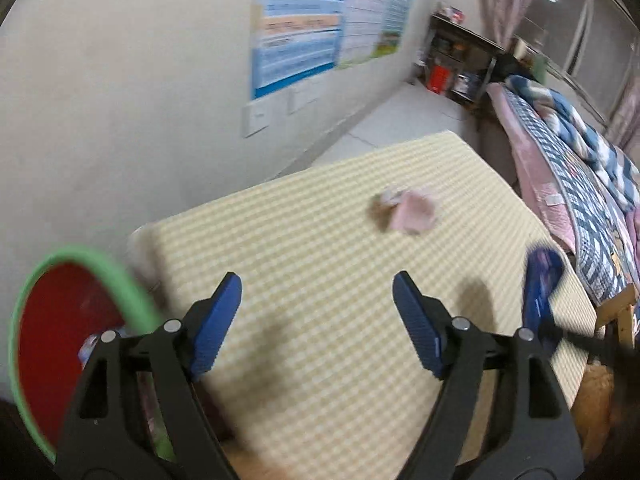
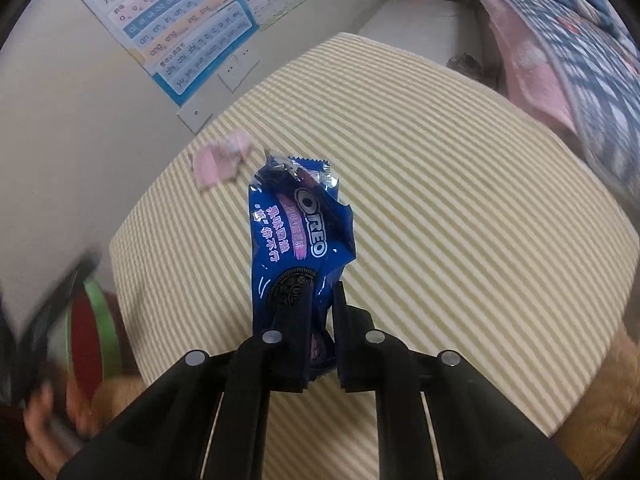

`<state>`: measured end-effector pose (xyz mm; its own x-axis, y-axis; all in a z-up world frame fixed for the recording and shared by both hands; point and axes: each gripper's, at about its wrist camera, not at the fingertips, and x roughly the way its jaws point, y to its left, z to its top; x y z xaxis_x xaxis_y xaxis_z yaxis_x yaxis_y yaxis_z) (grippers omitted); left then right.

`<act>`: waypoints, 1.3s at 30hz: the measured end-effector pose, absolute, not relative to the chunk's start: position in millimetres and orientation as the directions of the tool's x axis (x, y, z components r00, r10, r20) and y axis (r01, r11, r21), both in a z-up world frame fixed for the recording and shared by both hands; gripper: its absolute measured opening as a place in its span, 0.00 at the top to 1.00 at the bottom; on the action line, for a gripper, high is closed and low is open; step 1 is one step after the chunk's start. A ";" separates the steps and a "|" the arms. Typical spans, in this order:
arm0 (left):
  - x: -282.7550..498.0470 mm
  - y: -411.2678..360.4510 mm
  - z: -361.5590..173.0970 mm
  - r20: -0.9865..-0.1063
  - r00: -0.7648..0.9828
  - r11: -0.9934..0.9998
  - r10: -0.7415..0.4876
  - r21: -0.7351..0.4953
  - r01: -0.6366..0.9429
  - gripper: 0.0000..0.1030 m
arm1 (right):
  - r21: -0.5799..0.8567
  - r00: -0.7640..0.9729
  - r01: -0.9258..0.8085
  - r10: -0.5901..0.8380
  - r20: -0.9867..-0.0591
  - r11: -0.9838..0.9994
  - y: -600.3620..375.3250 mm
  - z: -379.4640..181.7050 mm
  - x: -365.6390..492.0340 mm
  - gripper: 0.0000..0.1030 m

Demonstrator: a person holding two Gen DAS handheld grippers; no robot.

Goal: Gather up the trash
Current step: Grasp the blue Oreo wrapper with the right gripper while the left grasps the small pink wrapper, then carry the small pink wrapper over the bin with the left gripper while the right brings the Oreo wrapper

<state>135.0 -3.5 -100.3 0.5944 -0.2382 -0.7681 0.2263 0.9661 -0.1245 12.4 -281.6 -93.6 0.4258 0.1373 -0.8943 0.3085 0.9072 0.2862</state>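
Observation:
My right gripper (image 2: 325, 292) is shut on a blue Oreo wrapper (image 2: 298, 236) and holds it upright above the yellow striped table (image 2: 460, 208). The wrapper also shows in the left wrist view (image 1: 541, 292) at the right. My left gripper (image 1: 318, 294) is open and empty above the table's near left part. A crumpled pink wrapper (image 1: 408, 210) lies on the table beyond it; it also shows in the right wrist view (image 2: 220, 158). A red bin with a green rim (image 1: 60, 344) stands at the table's left corner, beside my left gripper.
A wall with posters (image 1: 320, 28) runs along the left. A bed with pink and blue bedding (image 1: 568, 168) stands to the right of the table. A dark shelf (image 1: 460, 60) stands at the far end of the floor.

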 end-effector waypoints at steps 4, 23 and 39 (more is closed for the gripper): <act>163.9 -54.4 -109.0 -0.761 0.595 0.949 -0.259 -0.084 0.305 0.24 | 0.375 0.423 0.362 0.208 -0.882 0.853 -300.4 -106.7 -11.1 0.91; 240.3 -144.3 -167.3 -0.862 0.476 0.940 -0.175 -0.003 0.340 0.31 | 0.504 0.452 0.344 0.331 -0.829 0.792 -315.1 -95.4 -3.9 0.88; 137.4 -93.7 -109.3 -0.805 0.541 0.941 -0.241 -0.058 0.333 0.41 | 0.407 0.477 0.253 0.253 -0.842 0.878 -273.5 -85.1 16.2 0.88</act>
<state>137.4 -93.7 -109.3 0.5414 -0.2411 -0.8055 0.3331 0.9411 -0.0578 16.2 -273.5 -85.1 0.4773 0.2526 -0.8417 0.2534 0.8776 0.4070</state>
